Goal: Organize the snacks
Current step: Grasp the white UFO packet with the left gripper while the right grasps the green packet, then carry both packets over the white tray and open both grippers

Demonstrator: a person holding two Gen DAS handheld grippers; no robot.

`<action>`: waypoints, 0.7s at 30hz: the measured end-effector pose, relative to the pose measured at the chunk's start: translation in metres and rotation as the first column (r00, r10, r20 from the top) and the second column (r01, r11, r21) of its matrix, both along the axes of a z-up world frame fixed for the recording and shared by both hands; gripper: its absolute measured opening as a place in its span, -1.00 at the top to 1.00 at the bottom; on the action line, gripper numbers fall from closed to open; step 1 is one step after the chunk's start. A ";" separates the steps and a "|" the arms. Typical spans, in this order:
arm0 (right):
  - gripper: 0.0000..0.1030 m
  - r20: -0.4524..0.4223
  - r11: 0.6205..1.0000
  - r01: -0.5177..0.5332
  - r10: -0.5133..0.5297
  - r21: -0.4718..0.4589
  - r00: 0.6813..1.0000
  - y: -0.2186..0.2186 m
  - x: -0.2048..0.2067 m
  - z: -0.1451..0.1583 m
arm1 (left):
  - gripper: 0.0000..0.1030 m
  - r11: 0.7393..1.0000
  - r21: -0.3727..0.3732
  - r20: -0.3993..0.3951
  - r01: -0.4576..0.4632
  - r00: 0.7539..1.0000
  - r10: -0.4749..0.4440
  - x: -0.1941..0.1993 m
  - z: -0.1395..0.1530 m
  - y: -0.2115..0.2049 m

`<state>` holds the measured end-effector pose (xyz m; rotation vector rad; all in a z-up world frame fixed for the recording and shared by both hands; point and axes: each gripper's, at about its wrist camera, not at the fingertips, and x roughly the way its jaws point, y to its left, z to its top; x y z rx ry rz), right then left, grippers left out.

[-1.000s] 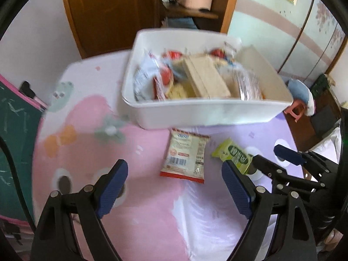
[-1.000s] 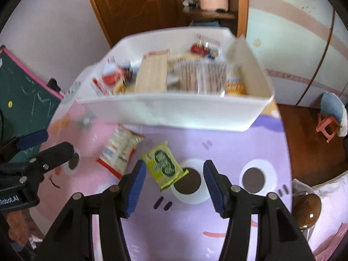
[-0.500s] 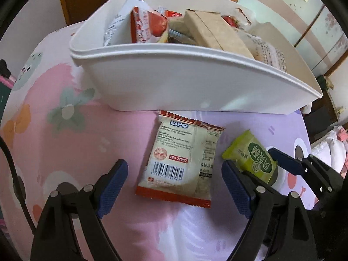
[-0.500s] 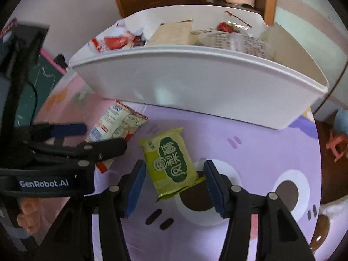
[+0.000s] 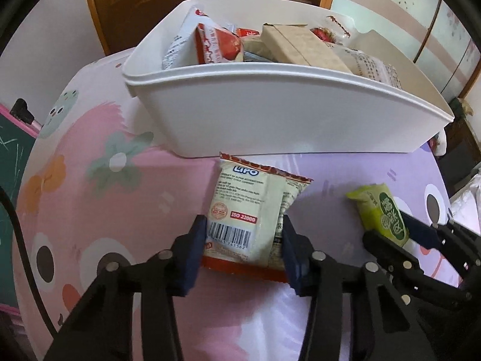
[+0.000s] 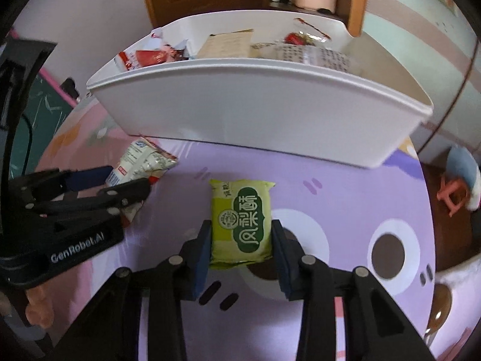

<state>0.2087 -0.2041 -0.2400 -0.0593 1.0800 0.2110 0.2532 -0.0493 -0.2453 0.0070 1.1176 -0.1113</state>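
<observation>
Grippers clamped on two packets short of the white bin.

Left gripper [image 5: 244, 242] holds the LiPO biscuit packet [image 5: 252, 210] by its long edges, the far end pointing at the white bin [image 5: 285, 114] and almost touching its wall. Right gripper [image 6: 241, 240] pinches the green pastry packet [image 6: 240, 222] the same way, well short of the bin. Both packets rest on the cartoon table mat [image 6: 345, 210]. Judgement: bin lies straight ahead and higher, so each packet must be lifted over the rim; the left is nearer.
</observation>
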 end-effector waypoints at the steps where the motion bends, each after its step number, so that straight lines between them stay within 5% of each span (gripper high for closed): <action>1: 0.27 -0.005 1.000 0.009 -0.009 0.010 1.000 -0.001 -0.002 0.000 | 0.14 1.000 -0.005 -0.002 -0.010 1.000 0.009 -0.001 0.000 0.002; 11: 0.28 -0.097 0.995 0.048 -0.039 0.089 0.995 -0.009 -0.020 0.015 | 0.14 0.999 -0.038 -0.047 0.013 0.999 -0.015 -0.030 0.035 0.020; 21: 0.28 -0.017 0.982 0.049 -0.047 0.185 0.999 -0.019 -0.004 0.112 | 0.14 0.996 -0.084 0.021 0.030 0.999 -0.029 -0.029 0.139 0.006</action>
